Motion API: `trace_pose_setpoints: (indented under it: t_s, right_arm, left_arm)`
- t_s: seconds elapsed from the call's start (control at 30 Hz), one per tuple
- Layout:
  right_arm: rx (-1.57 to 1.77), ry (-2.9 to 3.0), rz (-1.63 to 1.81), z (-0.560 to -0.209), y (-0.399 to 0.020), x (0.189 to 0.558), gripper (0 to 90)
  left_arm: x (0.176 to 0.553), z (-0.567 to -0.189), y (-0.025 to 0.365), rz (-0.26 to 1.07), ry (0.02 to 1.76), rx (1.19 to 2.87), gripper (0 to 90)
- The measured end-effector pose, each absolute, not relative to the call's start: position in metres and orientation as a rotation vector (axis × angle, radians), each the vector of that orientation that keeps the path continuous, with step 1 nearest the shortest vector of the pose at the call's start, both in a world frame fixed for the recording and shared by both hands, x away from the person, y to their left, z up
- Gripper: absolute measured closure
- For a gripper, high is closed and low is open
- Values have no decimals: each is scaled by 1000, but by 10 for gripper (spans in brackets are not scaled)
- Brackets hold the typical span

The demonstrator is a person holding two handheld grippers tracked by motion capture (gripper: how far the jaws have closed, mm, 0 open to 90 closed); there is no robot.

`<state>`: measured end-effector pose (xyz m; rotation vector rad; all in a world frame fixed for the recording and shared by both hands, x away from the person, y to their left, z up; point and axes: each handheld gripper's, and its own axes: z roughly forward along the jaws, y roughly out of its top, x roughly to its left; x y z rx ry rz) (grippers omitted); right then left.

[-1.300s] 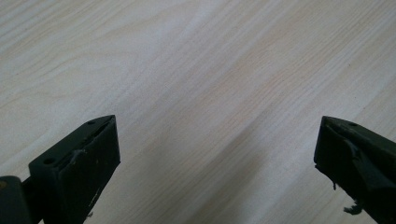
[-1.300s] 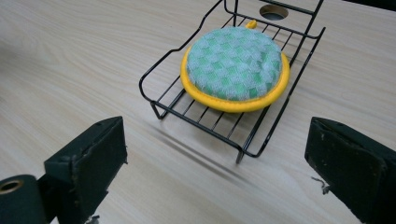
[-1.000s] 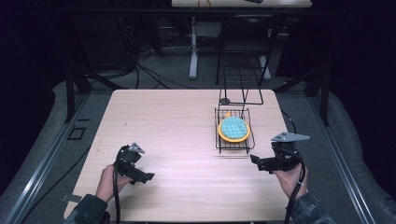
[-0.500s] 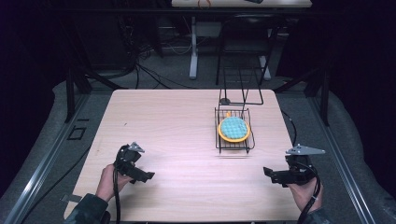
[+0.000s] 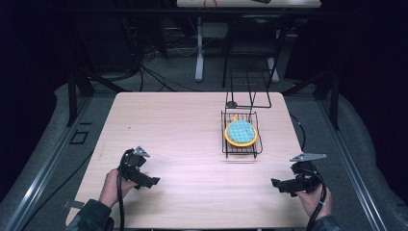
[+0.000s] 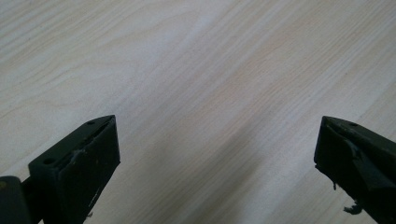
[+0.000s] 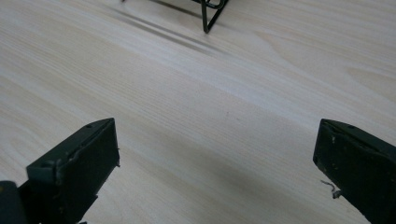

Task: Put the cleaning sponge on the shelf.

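The plate (image 5: 241,134), orange-rimmed with a blue centre, sits in the wire rack (image 5: 241,140); both the left gripper (image 5: 153,182) and right gripper (image 5: 275,183) are wide open and empty, well clear, suggesting placement is done and next only retreat.

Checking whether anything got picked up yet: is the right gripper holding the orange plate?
No. The right gripper sits open and empty near the table's front edge, while the orange plate rests in the wire rack.

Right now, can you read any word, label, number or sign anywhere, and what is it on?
None can be read.
The plate in the rack, the table and both grippers, left and right, show no lettering.
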<state>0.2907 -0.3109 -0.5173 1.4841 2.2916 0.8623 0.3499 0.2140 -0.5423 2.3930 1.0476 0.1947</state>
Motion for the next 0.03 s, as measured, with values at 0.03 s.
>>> trace_pose_setpoints:
  t_s: [0.03]
  right_arm:
    - [1482,2295,859,-518,-310,291,0]
  left_arm:
    - [350,-542,214,197,1041,2394,2]
